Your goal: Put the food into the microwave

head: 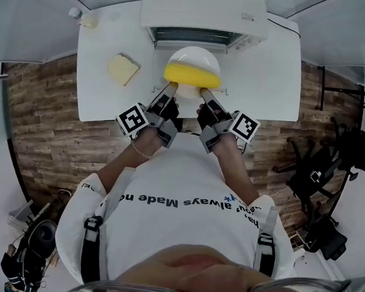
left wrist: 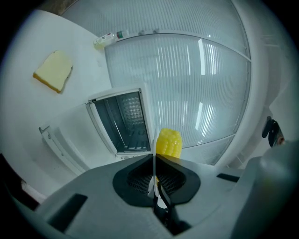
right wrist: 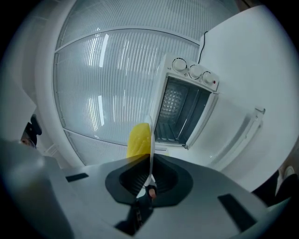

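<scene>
A white plate (head: pixel 193 60) carrying yellow corn (head: pixel 192 78) hangs over the white table (head: pixel 268 79), just in front of the microwave (head: pixel 203 9). The microwave's cavity (head: pixel 191 35) is open. My left gripper (head: pixel 170 87) is shut on the plate's near-left rim and my right gripper (head: pixel 206 93) on its near-right rim. In the left gripper view the rim (left wrist: pixel 153 154) runs edge-on between the jaws of the left gripper (left wrist: pixel 154 162), with corn (left wrist: pixel 168 142) behind and the cavity (left wrist: pixel 122 121) beyond. The right gripper view shows the right gripper (right wrist: pixel 150 162) on the rim (right wrist: pixel 150 135), corn (right wrist: pixel 139 140) and the cavity (right wrist: pixel 180 114).
A slice of bread (head: pixel 123 68) lies on the table left of the plate. A small bottle (head: pixel 79 16) stands at the far left corner. The microwave door (left wrist: pixel 60 147) hangs open and lowered. Knobs (right wrist: pixel 194 71) sit beside the cavity. Chairs (head: pixel 317 177) stand on the wooden floor at right.
</scene>
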A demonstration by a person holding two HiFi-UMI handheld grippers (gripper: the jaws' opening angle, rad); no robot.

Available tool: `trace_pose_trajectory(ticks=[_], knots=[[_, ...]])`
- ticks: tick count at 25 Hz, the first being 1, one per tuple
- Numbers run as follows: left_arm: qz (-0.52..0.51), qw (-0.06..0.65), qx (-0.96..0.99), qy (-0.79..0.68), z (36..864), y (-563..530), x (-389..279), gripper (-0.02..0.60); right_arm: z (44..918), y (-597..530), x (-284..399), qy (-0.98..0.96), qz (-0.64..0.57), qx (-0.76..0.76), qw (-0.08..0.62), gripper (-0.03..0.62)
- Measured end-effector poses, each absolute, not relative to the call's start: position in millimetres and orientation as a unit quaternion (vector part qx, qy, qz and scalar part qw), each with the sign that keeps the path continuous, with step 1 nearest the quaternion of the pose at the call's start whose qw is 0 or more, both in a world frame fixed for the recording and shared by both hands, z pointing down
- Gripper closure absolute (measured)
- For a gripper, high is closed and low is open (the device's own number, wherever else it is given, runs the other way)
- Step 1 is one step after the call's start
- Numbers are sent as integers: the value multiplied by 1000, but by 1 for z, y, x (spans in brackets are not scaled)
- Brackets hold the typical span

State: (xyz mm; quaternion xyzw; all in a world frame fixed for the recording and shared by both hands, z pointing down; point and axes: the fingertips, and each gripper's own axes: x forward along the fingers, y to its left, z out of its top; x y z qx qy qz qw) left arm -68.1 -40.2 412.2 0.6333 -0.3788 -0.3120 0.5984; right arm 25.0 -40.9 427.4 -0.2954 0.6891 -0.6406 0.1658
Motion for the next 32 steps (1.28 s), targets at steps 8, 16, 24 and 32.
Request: trace_pose_trajectory(ticks=[8, 16, 24, 32], knots=[[-302, 610, 625, -382, 428, -74, -90, 563, 442, -74, 4, 677, -653, -301, 157, 572], [-301, 609, 617, -397, 437, -84, -82, 563, 450, -87, 13, 677, -661, -291, 142, 572], [-327, 610, 594, -409, 440, -98, -52, 563, 455, -106, 40, 684, -668, -269, 119, 572], [-332, 606, 586, -423, 454, -103, -38, 563, 468, -114, 54, 686, -672, -259, 105, 572]])
